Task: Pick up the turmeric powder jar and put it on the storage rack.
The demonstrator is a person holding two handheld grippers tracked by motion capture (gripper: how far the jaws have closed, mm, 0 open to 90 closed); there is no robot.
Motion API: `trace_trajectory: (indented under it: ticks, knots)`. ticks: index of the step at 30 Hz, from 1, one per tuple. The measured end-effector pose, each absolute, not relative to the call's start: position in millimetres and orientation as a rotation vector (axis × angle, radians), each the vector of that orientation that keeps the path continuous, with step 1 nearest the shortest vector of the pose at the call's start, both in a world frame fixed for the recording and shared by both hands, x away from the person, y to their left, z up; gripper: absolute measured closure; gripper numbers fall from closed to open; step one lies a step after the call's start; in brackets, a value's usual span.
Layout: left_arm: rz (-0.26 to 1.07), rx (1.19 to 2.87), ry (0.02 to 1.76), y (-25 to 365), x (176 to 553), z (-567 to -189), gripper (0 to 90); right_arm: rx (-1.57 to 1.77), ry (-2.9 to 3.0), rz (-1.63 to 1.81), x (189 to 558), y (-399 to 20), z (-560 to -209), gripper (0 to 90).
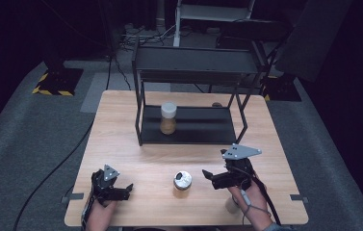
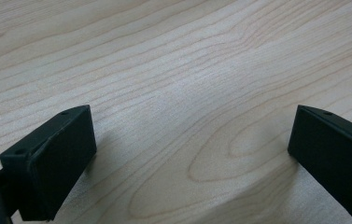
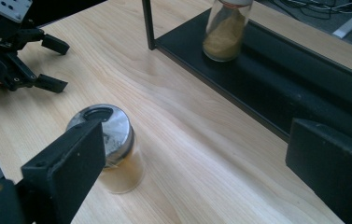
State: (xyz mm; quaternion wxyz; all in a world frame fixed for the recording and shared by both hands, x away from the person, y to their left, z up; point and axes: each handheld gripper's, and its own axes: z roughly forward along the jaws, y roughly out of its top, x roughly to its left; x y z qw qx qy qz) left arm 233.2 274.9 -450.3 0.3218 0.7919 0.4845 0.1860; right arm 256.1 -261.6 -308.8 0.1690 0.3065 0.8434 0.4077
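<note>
A small jar with a shiny metal lid [image 1: 182, 181] stands upright on the wooden table [image 1: 116, 139], between my two grippers. My right gripper [image 1: 209, 178] is just right of it, jaws pointing left and open. In the right gripper view the jar [image 3: 117, 154] sits ahead, partly behind the left jaw, with nothing between the jaws [image 3: 197, 135]. A second jar with a pale lid and tan powder [image 1: 168, 118] stands on the lower shelf of the black rack [image 1: 193, 60]. My left gripper [image 1: 128, 191] rests low at the front left, open over bare wood [image 2: 192, 116].
The black two-level rack takes up the back half of the table; its lower shelf [image 3: 267, 93] runs close ahead of my right gripper. My left gripper [image 3: 47, 65] also appears far off in the right gripper view. Cables lie on the grey floor around the table.
</note>
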Motion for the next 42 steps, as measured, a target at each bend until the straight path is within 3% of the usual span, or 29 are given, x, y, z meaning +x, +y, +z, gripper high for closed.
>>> trace_trajectory:
  ticks: [42]
  knots:
    - [0.488, 2.081, 1.271, 274.8, 233.5, -450.2, 0.3, 0.847, 2.529, 1.138, 262.2, -193.8, -343.7, 4.5]
